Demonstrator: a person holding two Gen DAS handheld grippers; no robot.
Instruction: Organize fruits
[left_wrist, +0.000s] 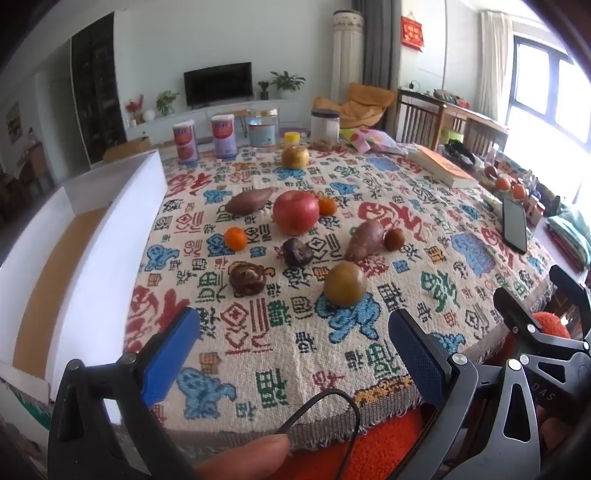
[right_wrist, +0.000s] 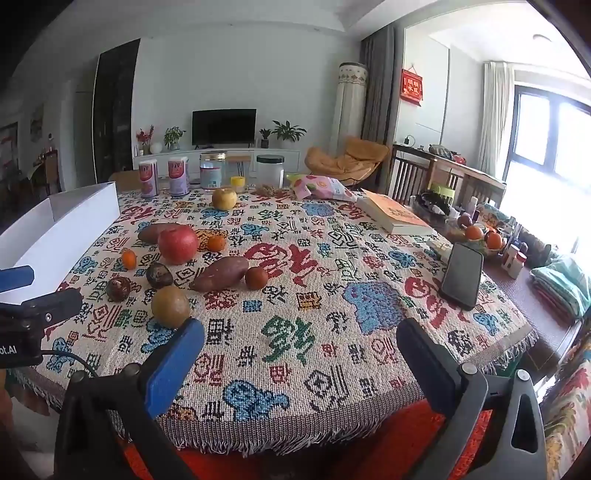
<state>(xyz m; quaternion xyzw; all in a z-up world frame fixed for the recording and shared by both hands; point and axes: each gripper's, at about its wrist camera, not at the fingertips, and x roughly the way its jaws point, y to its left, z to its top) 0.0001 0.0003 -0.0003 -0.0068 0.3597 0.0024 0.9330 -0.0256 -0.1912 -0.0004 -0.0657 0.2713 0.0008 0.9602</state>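
1. Left gripper (left_wrist: 295, 354): jaws spread wide, nothing between them; hovers over the near edge of the tabletop (left_wrist: 369, 406), tilted down toward the fruit.
2. Right gripper (right_wrist: 301, 360): jaws likewise released and empty, near edge, to the right of the fruit cluster.
3. Fruit, loose on the patterned cloth (left_wrist: 424, 229), left-centre: red apple (left_wrist: 295, 212), brown-green round fruit (left_wrist: 345, 284) nearest you, small orange (left_wrist: 235, 238), 2nd small orange (left_wrist: 327, 206) touching or just beside the apple, yellow-brown fruit (left_wrist: 294, 157) at the far side.
4. Also in the cluster: two sweet potatoes (left_wrist: 364, 240), dark wrinkled pieces; leave or sort per your scheme.
5. White box (left_wrist: 110, 236): open, left edge, prob. the destination.
6. Step, as judged: first pick not yet begun. Suggest the nearest round fruit w/ left gripper, since the box sits on that side.
7. Tip: centre the jaws on the widest part, come down from above, close gently; round fruit may roll on the cloth.
8. Keep the right gripper clear of the phone (right_wrist: 461, 275).
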